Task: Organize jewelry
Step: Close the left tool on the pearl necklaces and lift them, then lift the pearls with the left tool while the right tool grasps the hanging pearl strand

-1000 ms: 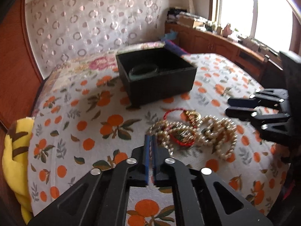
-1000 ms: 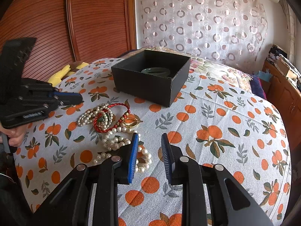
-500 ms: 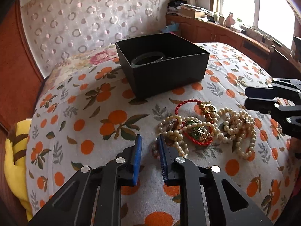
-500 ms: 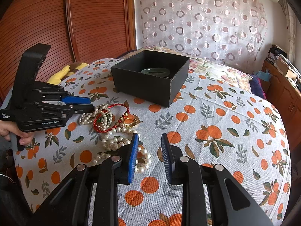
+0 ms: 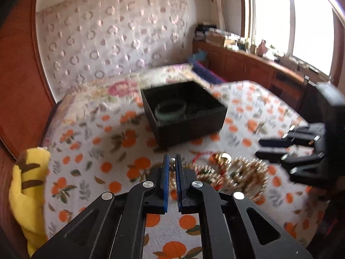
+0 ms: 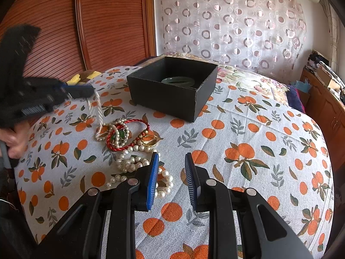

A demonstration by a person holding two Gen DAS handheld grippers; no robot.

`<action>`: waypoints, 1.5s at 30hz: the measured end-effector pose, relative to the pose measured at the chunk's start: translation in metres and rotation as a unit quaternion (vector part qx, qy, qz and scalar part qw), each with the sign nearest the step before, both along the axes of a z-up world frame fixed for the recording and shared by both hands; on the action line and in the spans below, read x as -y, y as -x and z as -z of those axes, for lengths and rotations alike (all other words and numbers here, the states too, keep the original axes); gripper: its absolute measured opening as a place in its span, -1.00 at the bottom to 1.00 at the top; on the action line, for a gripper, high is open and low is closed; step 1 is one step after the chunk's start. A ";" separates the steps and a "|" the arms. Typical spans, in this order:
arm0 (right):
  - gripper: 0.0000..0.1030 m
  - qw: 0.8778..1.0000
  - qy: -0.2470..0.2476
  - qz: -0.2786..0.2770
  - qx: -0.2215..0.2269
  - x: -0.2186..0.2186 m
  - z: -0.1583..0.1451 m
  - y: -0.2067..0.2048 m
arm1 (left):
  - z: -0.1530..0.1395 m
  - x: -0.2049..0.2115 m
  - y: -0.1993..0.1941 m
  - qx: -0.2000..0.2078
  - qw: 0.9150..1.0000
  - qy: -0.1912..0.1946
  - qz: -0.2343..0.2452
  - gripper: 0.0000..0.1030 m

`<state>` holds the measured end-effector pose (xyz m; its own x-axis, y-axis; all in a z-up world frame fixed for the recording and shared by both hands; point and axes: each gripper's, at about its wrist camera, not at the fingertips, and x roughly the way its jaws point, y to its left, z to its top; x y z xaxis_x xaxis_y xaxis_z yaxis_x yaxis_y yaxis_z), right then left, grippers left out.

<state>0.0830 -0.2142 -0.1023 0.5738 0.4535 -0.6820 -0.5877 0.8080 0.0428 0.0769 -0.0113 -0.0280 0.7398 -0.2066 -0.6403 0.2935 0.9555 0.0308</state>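
Note:
My left gripper (image 5: pixel 171 157) has its jaws closing tight on a white pearl necklace (image 5: pixel 171 161). In the right wrist view that gripper (image 6: pixel 91 91) is raised at the left, and the pearl necklace (image 6: pixel 98 110) hangs from it down to the jewelry pile. The pile holds a red cord bracelet (image 6: pixel 138 120), a gold ring (image 6: pixel 149 141) and more pearls (image 6: pixel 131 164). Behind the pile stands a black box (image 6: pixel 161 95) with a green bangle (image 6: pixel 177 80) inside. My right gripper (image 6: pixel 171 155) is open and holds nothing, just right of the pearls.
An orange-print cloth (image 6: pixel 248 129) covers the surface. A yellow striped plush (image 5: pixel 28 183) lies at its left edge. A person's hand (image 6: pixel 15 138) grips the left tool. Wooden cabinets (image 5: pixel 258 64) with clutter run under the window, and a patterned curtain hangs behind.
The left gripper opened, went to the near end of the pearls, closed on the strand and rose with it. The right gripper has not moved.

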 end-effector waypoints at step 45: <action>-0.83 0.993 0.086 -0.036 -0.067 -0.029 0.014 -0.049 | -0.050 0.001 0.031 0.070 0.997 0.037 0.008 -0.91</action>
<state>0.1325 -0.1855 -0.1166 0.4431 0.3603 -0.8209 -0.6428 0.7659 -0.0108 0.0455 -0.0127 0.0219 0.8177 -0.2619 -0.5126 0.3061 0.9520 0.0018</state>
